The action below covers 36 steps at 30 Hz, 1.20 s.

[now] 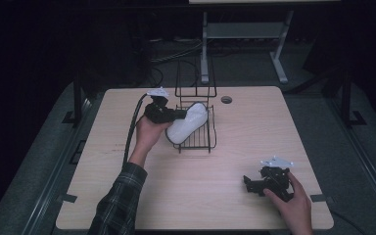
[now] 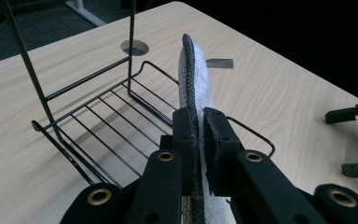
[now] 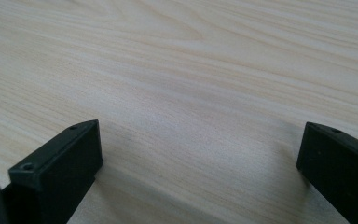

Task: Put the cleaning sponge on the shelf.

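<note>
A white slipper with a dark edge [image 1: 188, 122] hangs over a black wire rack [image 1: 203, 143] near the table's middle back. My left gripper [image 1: 180, 115] is shut on the slipper's rim. In the left gripper view the slipper [image 2: 196, 79] stands on edge between the two jaws, above the rack's [image 2: 102, 126] wire floor. My right gripper [image 1: 248, 184] rests low at the table's front right, held by a hand, and its jaws stand wide apart with bare wood between them; the right gripper [image 3: 200, 154] holds nothing.
The light wooden table [image 1: 235, 132] has a round cable hole [image 1: 226, 100] at the back, behind the rack. The rack's tall wire back [image 1: 196, 78] rises behind its floor. A desk frame [image 1: 245, 34] stands on the dark floor beyond the table.
</note>
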### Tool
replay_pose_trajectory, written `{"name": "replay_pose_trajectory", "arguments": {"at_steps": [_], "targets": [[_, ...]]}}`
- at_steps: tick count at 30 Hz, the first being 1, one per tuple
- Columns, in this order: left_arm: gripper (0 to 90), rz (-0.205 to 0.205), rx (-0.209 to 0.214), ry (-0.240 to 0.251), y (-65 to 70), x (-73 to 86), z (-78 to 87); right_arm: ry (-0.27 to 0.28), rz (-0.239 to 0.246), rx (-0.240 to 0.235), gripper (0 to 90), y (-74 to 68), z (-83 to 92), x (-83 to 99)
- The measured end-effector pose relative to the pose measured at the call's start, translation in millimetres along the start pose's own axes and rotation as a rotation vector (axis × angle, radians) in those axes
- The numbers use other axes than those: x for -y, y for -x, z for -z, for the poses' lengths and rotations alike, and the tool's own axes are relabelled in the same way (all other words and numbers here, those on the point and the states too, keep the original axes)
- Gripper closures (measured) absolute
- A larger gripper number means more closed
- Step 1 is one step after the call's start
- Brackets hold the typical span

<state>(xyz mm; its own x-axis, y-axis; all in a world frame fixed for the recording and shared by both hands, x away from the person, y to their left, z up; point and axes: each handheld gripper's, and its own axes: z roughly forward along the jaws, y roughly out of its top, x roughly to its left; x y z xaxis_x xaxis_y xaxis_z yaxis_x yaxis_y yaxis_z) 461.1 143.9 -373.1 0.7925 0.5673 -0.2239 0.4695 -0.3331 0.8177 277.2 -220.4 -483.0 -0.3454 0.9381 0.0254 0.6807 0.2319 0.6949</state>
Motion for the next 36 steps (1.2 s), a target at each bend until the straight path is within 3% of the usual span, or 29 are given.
{"name": "replay_pose_trajectory", "arguments": {"at_steps": [3,11,29,36], "targets": [[83.4,-0.016,-0.002,-0.021,-2.6,-1.0,-2.7,0.001,0.001,0.000,0.0,0.0,0.0,0.0],[82.1,-0.004,-0.031,-0.028,-8.0,0.1,-12.0,0.000,0.001,-0.001,0.0,-0.1,0.0,0.0],[75.0,-0.032,-0.142,-0.088,-23.1,8.7,-22.3,0.000,0.002,-0.002,0.0,-0.1,-0.1,0.0],[74.5,-0.039,-0.165,-0.111,-26.8,10.5,-21.6,0.000,0.002,-0.002,0.0,-0.1,-0.1,0.0]]}}
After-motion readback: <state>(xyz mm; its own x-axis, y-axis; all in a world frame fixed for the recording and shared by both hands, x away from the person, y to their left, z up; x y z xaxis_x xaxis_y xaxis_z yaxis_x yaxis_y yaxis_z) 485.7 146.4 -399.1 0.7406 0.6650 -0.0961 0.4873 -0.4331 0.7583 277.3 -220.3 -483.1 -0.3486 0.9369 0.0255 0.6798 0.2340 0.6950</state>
